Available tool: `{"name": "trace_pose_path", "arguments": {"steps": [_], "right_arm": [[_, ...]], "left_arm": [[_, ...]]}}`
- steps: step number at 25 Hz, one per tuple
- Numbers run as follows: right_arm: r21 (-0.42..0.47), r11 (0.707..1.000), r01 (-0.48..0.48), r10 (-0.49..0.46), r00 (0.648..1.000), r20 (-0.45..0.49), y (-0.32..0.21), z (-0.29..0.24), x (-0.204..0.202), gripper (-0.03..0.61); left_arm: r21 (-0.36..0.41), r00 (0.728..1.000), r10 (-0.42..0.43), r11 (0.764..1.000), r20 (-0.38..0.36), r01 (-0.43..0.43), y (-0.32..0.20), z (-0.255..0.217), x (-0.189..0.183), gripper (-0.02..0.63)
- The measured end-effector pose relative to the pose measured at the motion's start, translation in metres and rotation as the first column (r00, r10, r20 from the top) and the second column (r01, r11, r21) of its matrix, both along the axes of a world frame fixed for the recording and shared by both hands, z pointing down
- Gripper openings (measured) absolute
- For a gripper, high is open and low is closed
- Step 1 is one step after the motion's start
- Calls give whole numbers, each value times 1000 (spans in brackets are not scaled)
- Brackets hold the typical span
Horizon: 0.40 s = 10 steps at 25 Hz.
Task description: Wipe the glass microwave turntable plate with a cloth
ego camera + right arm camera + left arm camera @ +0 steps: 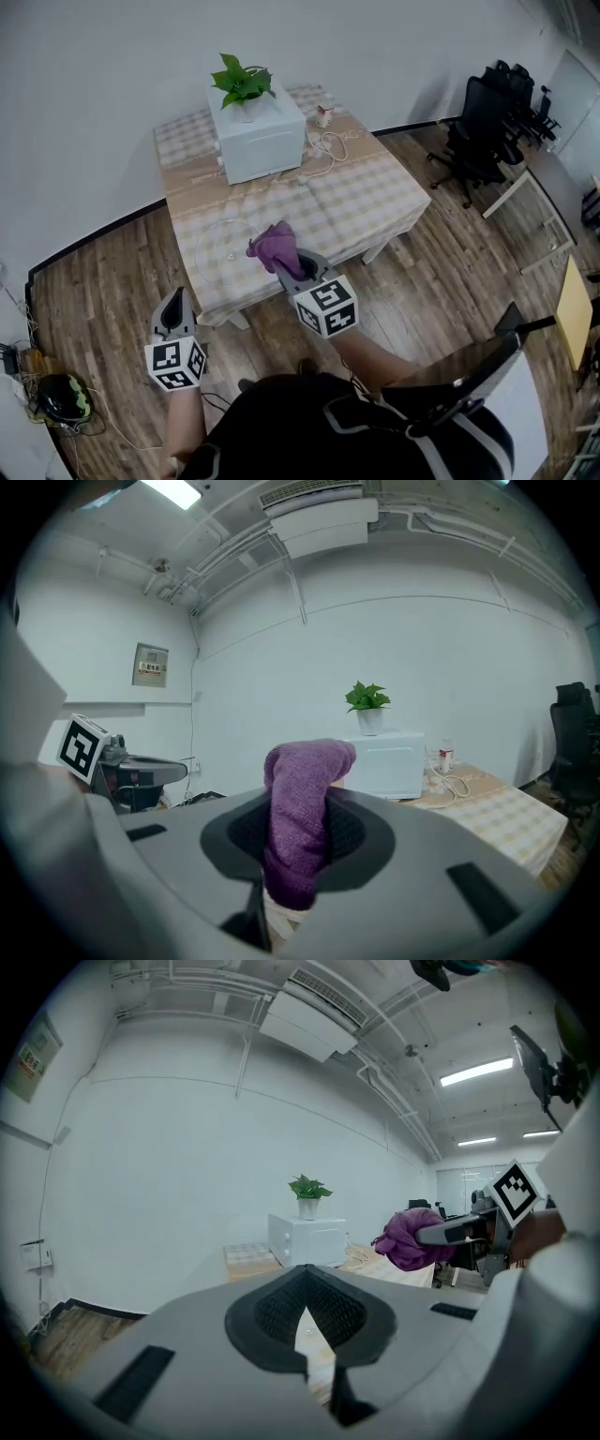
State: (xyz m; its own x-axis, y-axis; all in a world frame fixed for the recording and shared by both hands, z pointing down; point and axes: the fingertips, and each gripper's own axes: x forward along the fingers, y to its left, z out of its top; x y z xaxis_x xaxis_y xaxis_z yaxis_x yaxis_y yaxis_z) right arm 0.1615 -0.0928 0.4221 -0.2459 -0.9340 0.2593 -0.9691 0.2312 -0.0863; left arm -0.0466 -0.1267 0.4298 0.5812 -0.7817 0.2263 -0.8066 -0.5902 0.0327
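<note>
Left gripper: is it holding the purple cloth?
No, the left gripper is shut on nothing; the purple cloth sits clamped in the right gripper.

Purple cloth (302,827) clamped between right gripper (295,874) fingers

**Person in black with two grey handheld grippers**

In the head view, at lower centre, the person wears a black top (281,433) crossed by thin pale cords. The left gripper (175,298) and right gripper (292,268) have light grey shells and dark jaws lined with ribbed black pads. Each carries a white cube printed with black square markers: the left cube (175,364) at lower left, the right cube (326,307) near centre.
</note>
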Motion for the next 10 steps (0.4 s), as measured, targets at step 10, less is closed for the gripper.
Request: {"name": "trace_pose_path", "arguments": {"steps": [10], "right_arm": [[-5, 1000, 14, -14, 1000, 23, 3, -4, 2, 92]], "left_arm": [[15, 999, -30, 999, -11, 30, 5, -9, -2, 2]]}}
